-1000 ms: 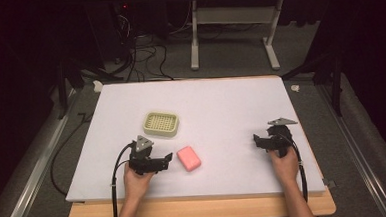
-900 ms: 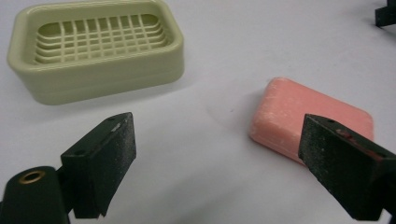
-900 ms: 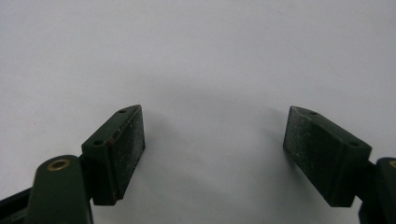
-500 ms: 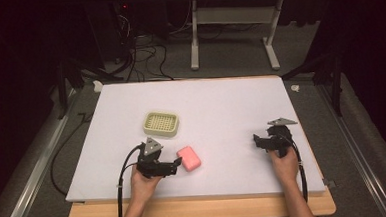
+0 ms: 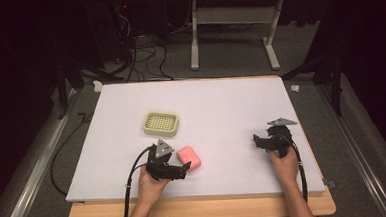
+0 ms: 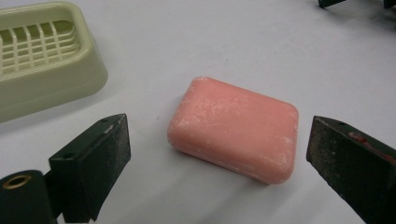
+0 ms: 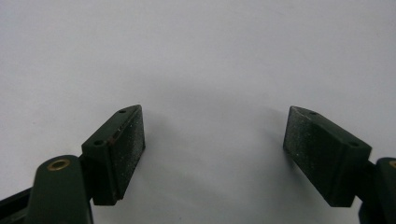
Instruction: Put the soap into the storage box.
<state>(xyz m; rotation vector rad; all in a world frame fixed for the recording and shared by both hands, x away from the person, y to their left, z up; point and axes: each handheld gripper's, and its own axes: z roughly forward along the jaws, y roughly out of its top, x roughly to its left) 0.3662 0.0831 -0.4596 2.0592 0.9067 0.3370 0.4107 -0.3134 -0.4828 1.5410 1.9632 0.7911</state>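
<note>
The soap (image 5: 189,157) is a pink rectangular bar with rounded corners and edges; its top face carries pale scuff marks. It lies flat on the white table (image 5: 220,102), skewed to the table's edges. The dish (image 5: 160,123) is pale green, rectangular, with rounded corners and a slotted grid floor. It stands upright near the soap, on its far left, not touching it.

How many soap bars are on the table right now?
1. The pink soap bar lies on the white table, between the open jaws of the left gripper, near the soap dish.
</note>
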